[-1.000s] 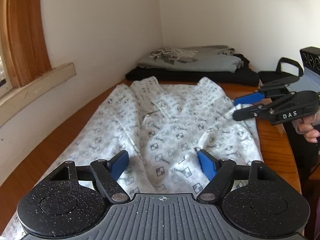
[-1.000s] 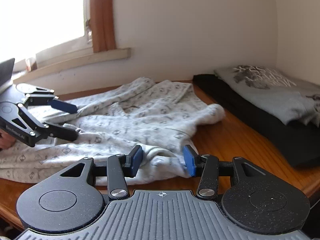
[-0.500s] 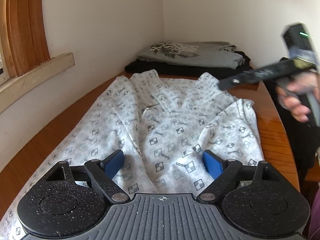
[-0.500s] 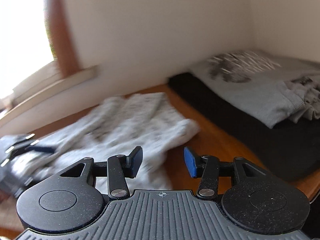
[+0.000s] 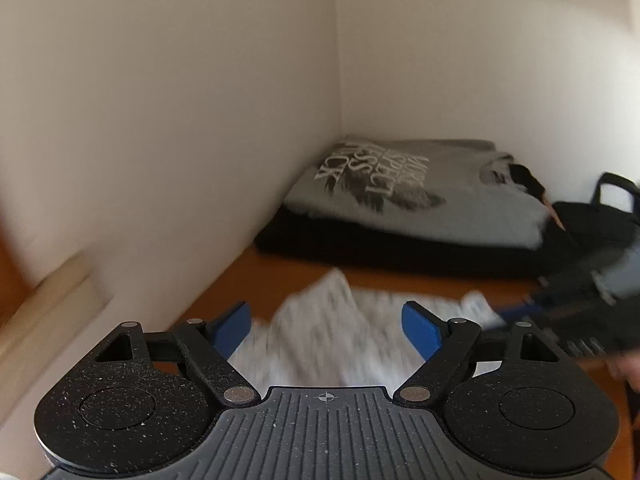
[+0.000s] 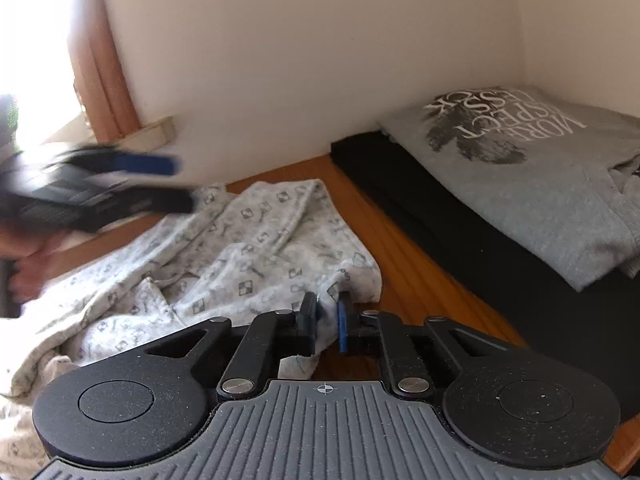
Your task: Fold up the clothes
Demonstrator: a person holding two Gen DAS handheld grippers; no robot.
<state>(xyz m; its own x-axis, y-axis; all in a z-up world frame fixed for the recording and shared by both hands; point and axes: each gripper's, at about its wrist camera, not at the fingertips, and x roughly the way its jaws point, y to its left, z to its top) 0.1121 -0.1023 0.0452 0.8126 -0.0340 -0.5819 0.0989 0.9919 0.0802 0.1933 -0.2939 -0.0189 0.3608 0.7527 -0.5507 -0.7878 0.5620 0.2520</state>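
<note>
Right claw [image 6: 327, 318] just closed on shirt [image 6: 256, 248] (blurred).

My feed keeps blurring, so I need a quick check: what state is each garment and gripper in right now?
Patterned shirt: unfolded, rumpled on the table, one corner pinched.
Right gripper: just closed on the shirt's corner.
Left gripper: open, nothing between its fingers.
Grey shirt: folded, lying on the black garment.
Black garment: folded flat on the table.
</note>
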